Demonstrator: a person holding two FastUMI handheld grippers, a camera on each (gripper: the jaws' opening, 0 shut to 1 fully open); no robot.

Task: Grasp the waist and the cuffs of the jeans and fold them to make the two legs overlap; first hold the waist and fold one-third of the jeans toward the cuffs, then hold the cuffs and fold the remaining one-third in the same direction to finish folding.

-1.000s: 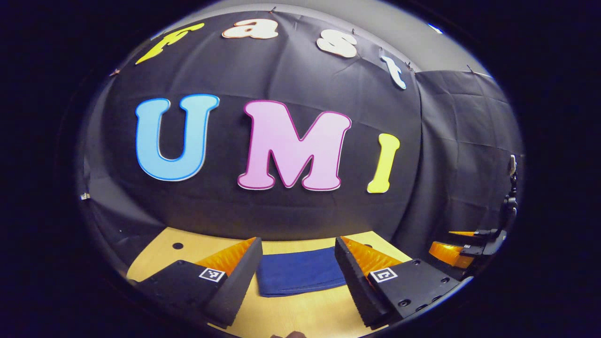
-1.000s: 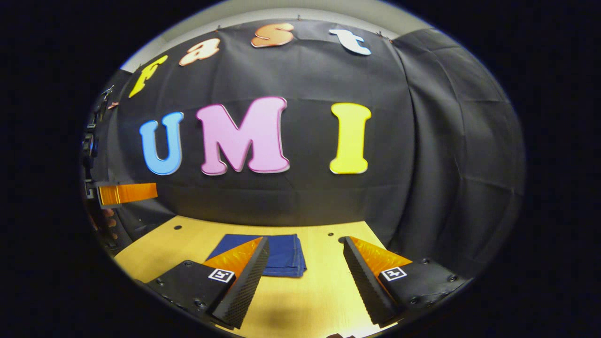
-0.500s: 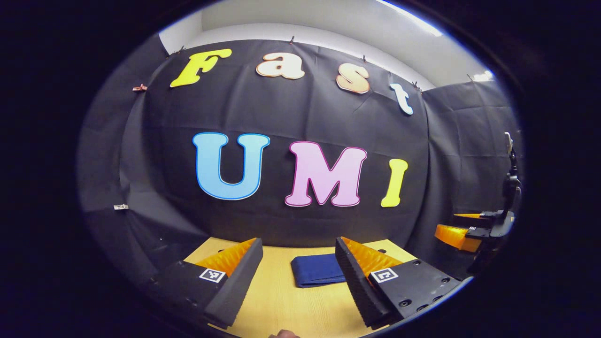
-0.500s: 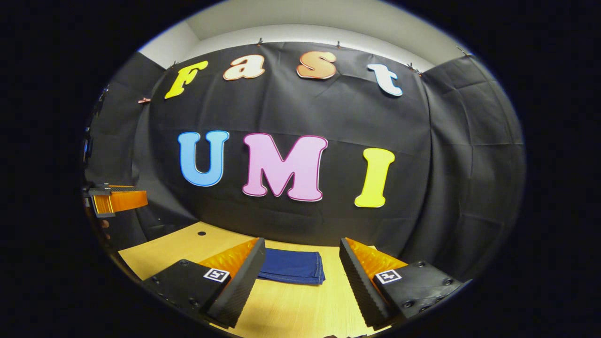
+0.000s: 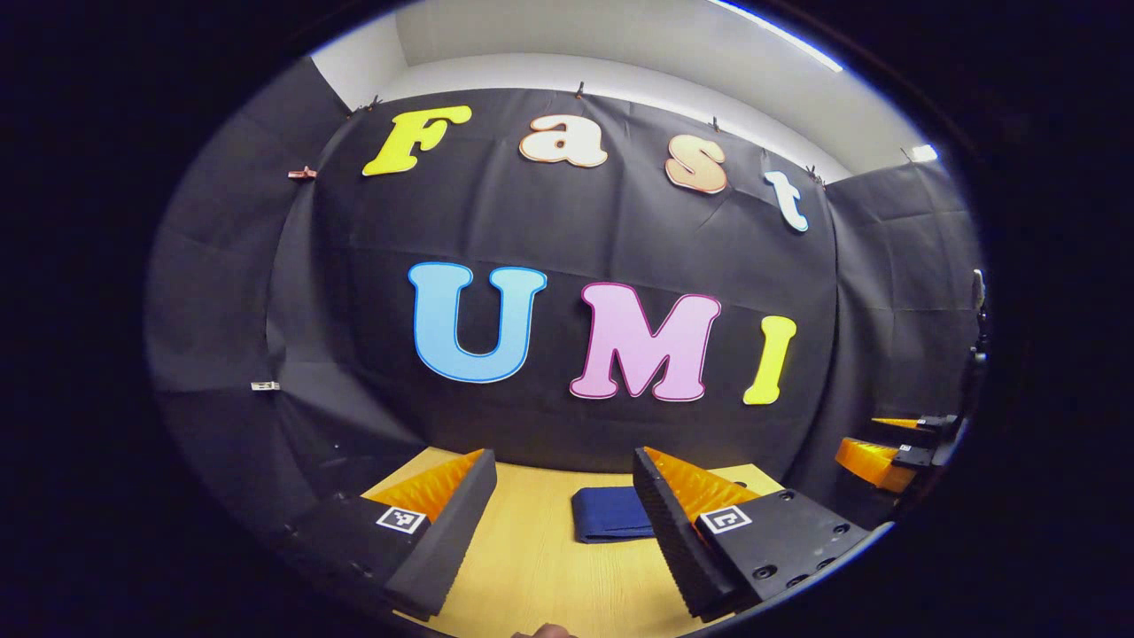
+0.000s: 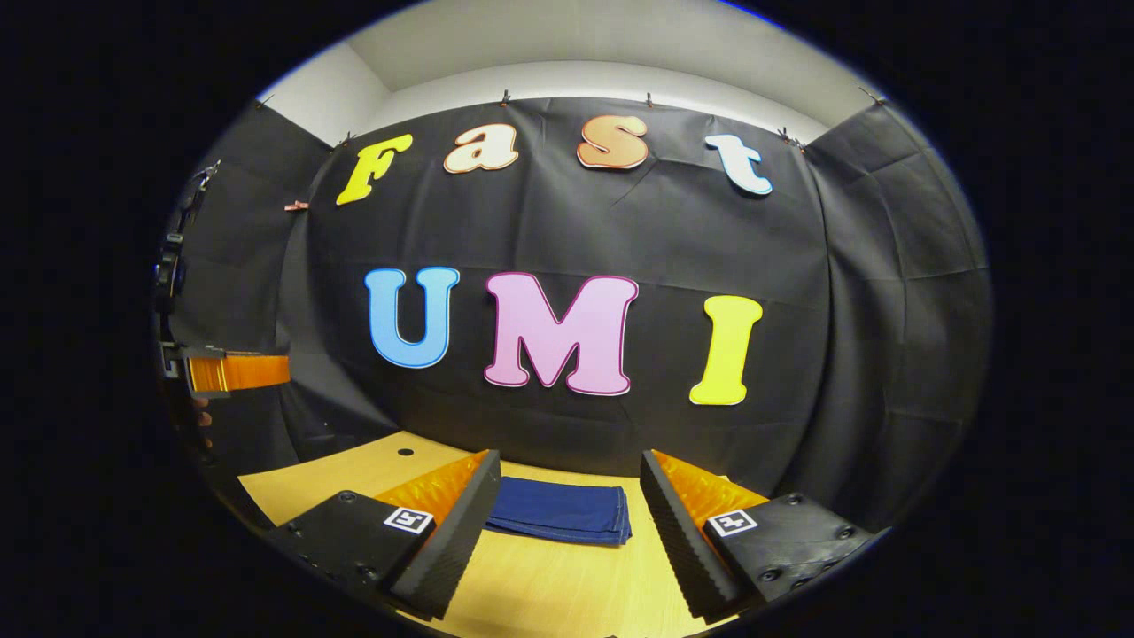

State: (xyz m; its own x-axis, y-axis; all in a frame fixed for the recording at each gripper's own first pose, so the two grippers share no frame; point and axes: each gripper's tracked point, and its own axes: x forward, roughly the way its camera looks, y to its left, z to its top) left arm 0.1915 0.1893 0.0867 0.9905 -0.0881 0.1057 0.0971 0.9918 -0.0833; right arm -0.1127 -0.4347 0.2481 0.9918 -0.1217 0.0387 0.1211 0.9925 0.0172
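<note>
The dark blue jeans (image 5: pixel 609 514) lie folded into a small flat stack on the wooden table (image 5: pixel 540 567), near its far edge by the booth wall. In the right gripper view the jeans (image 6: pixel 560 511) show as a neat rectangle between the fingers but farther off. My left gripper (image 5: pixel 563 509) is open, held above the table, nothing between its fingers. My right gripper (image 6: pixel 567 509) is open too, also clear of the cloth. The right gripper (image 5: pixel 890 443) shows at the far right of the left gripper view; the left gripper (image 6: pixel 232 370) shows at the left of the right gripper view.
The black cloth wall stands right behind the table's far edge. A small round hole (image 6: pixel 406 452) marks the tabletop at the left. A fingertip (image 5: pixel 542 631) shows at the bottom edge of the left gripper view.
Both grippers have drawn back and tilted upward, away from the folded jeans, which look smaller and farther now. Both stayed open. The jeans have not moved.
</note>
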